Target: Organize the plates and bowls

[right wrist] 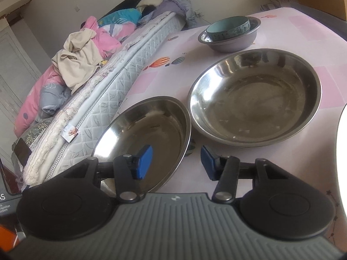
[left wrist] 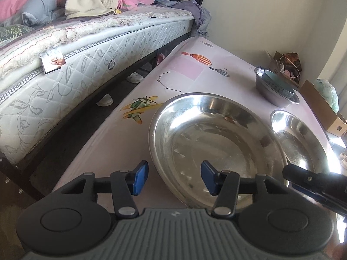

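A wide steel plate lies near the table's left edge. My left gripper is open and straddles its near rim, one blue pad outside and one inside, neither touching the metal. My right gripper is open too and straddles the same plate's right rim with a gap on both sides; one of its black fingers shows in the left wrist view. A second steel plate lies beside the first. Further back a teal bowl sits inside a steel bowl.
The table wears a pink printed cloth. A bed with a quilted mattress and piled bedding runs close along its left side, with a dark gap between. A cardboard box and bags stand past the far right corner.
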`<state>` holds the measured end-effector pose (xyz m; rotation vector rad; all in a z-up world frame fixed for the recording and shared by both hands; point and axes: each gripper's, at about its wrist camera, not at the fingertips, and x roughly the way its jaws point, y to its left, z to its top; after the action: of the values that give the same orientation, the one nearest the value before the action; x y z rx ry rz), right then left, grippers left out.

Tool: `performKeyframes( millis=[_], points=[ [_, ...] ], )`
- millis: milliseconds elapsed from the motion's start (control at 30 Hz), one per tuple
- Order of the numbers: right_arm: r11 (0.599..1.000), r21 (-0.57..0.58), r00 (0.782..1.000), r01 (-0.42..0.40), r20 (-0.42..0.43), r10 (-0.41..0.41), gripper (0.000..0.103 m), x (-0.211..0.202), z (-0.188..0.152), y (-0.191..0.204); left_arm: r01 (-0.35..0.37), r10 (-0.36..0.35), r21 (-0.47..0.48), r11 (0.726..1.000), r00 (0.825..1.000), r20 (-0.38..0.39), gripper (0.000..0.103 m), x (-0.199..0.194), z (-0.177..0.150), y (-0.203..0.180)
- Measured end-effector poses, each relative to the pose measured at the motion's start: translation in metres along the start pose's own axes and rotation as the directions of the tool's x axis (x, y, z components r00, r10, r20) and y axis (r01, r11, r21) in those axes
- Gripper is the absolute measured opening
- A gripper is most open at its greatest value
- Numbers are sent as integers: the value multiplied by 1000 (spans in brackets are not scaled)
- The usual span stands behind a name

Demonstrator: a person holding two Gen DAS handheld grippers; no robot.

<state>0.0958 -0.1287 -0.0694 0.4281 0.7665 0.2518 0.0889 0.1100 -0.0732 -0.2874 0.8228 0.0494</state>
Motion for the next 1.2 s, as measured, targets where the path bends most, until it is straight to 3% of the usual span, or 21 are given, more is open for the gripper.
performKeyframes(
  millis=[367, 1200],
  points=[
    [1000, 30, 1000, -2, -11, 2, 15, 23, 0, -5, -34, 34, -12, 999, 999, -11, 19, 5, 2, 2],
    [998, -58, 995, -16, -97, 11, 16, -34, -43, -2, 72, -71, 16, 997, 994, -84, 20, -43, -42, 9]
  ],
)
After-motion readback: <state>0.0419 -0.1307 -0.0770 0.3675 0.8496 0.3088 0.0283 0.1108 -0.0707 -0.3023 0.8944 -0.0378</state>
